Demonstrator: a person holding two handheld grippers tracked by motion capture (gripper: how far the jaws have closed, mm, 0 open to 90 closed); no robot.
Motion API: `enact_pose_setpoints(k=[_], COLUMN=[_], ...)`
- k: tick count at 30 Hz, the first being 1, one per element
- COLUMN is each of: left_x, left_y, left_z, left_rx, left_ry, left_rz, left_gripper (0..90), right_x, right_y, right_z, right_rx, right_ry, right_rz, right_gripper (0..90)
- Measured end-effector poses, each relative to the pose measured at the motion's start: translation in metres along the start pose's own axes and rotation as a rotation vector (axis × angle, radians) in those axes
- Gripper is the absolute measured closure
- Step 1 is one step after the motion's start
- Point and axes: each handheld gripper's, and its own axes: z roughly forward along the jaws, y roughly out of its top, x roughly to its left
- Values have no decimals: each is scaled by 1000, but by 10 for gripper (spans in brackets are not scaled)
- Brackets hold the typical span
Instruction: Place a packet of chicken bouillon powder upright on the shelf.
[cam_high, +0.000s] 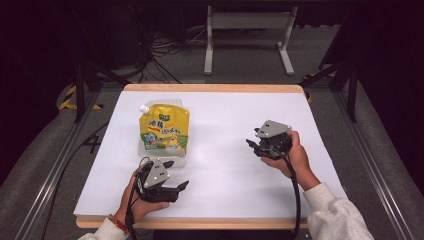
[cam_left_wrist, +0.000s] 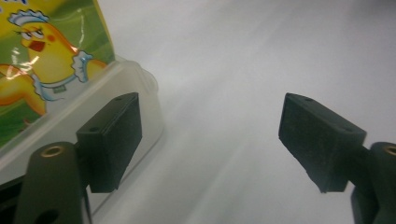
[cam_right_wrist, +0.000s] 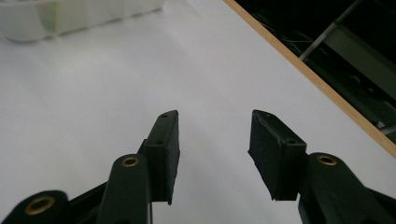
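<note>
A yellow spout pouch (cam_high: 164, 128) lies in a clear plastic tray (cam_high: 178, 161) towards the table's (cam_high: 225, 180) left edge. The left gripper (cam_high: 176, 174) near the front edge gapes empty; the right gripper (cam_high: 251, 145), mid-table, is half open, empty.

Pouch (cam_high: 164, 129) at far left: yellow, green band, cartoon chick print, white spout; it sits in a clear, whitish tray (cam_high: 161, 161). Table (cam_high: 240, 105): white top, light wood edge. Both hand-held grippers: black jaws, grey top plates, brass screws. Sleeves white.
</note>
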Motion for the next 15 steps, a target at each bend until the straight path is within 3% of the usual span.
enact_pose_setpoints(k=[15], left_x=[-5], left_y=[-10], left_z=[8], left_rx=[71], left_ry=[-23], left_rz=[4], left_gripper=[123], right_x=[-8], right_y=[-54], right_z=[-22], right_rx=[33], right_ry=[-1], right_rz=[28], right_gripper=[376])
